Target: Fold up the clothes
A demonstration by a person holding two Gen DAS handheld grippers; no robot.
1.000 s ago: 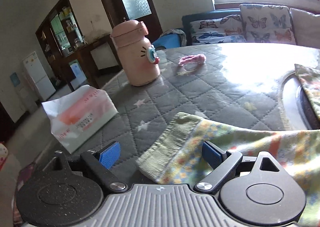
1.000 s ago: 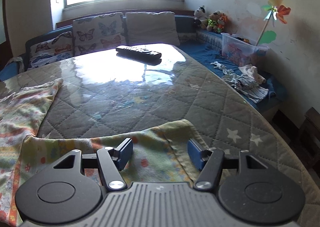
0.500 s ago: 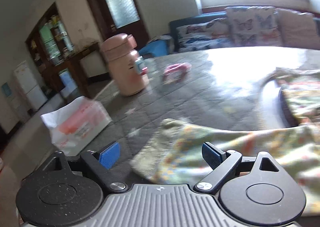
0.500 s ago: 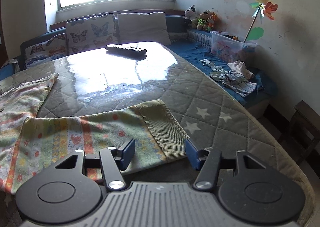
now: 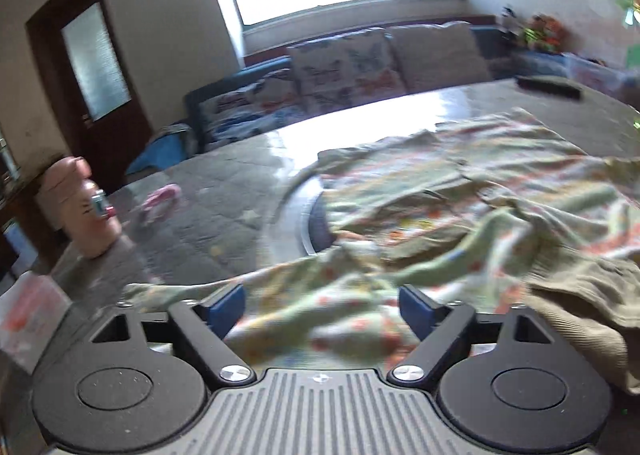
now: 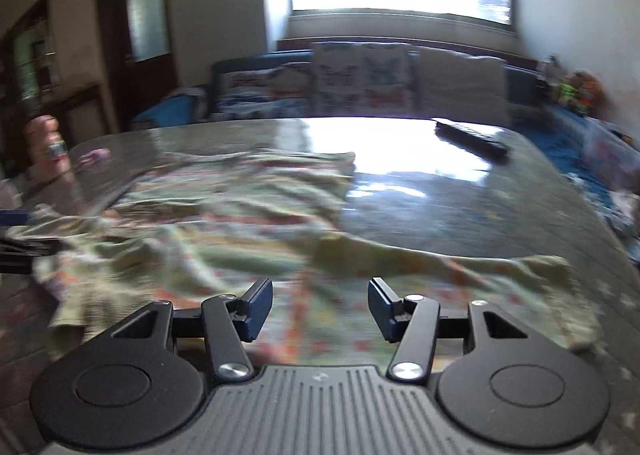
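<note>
A green garment with a small orange and yellow print [image 5: 460, 215] lies crumpled across the quilted grey table [image 5: 224, 223]. My left gripper [image 5: 320, 307] is open, low over the garment's near edge, with cloth bunched between and under its blue pads [image 5: 226, 307]. In the right wrist view the same garment [image 6: 240, 223] spreads from the left to a ribbed cuff at the right [image 6: 560, 275]. My right gripper [image 6: 320, 305] is open too, and cloth lies flat below its blue pads [image 6: 260, 303]. Both views are blurred by motion.
A pink bottle [image 5: 80, 211] and a pink hair band [image 5: 160, 197] sit at the table's left, a tissue pack [image 5: 28, 307] at the near left edge. A black remote [image 6: 472, 137] lies at the far right. A sofa with butterfly cushions [image 5: 344, 71] stands behind.
Both grippers have swung inward toward the table's middle, still open. The garment's flat ends have become bunched and wrinkled, and it now fills more of each view.
</note>
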